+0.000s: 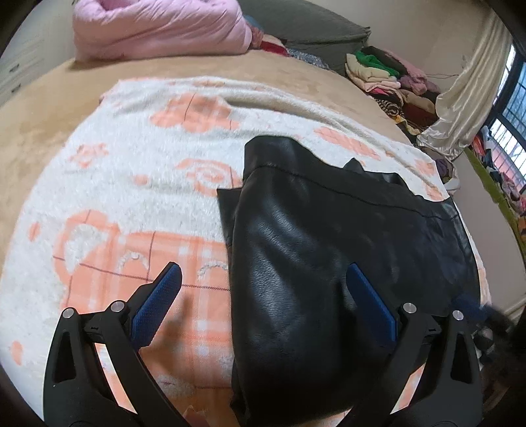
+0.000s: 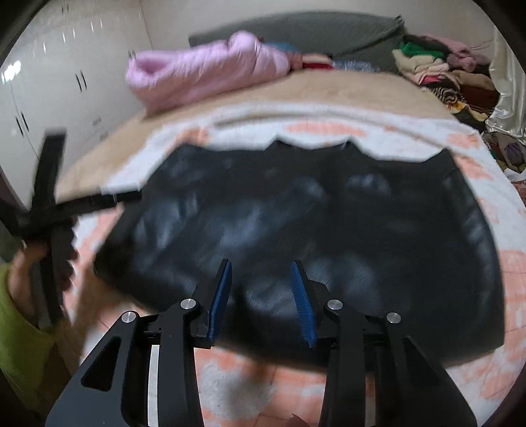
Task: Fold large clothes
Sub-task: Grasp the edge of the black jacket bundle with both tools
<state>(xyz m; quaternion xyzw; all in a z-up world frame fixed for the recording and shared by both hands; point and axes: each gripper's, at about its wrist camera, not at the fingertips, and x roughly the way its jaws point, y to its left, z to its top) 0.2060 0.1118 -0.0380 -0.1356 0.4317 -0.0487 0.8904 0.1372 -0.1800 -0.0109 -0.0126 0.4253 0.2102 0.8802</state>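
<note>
**Inspector A:** Left wrist view is logged first. The left gripper (image 1: 263, 292) is seen with its blue-padded fingers (image 1: 157, 305) spread wide, released, nothing between them. A black, glossy leather-like garment (image 1: 296, 262) is laid on a white fleece blanket patterned with orange flowers (image 1: 131, 184), which is spread over a tan bed cover (image 1: 39, 138). One folded-over part of the garment is raised in a bulge between the spread fingers; whether it is touched by either pad cannot be told.

**Inspector B:** Right wrist view is heavily blurred. The right gripper (image 2: 261, 295) is noted with its fingers apart, also released, poised over the near edge of the garment (image 2: 296, 213). Contact with the fabric cannot be confirmed. The garment is seen lying broad and mostly flat across the blanket (image 2: 493, 170).

**Inspector A:** Surroundings?

**Inspector B:** A pink quilted duvet, rolled up (image 2: 203, 69), is recorded at the far side of the bed, against a grey-green headboard (image 2: 312, 29). A heap of mixed folded clothes (image 2: 437, 65) is stacked at the far right corner, beside a cream satin curtain (image 1: 466, 95). White wardrobe doors (image 2: 49, 82) are noted at left.

**Inspector A:** Obstructions?

**Inspector B:** At the left edge, the other gripper is seen held in a hand with a yellow-green sleeve (image 2: 19, 328), overlapping the garment's left corner.
</note>
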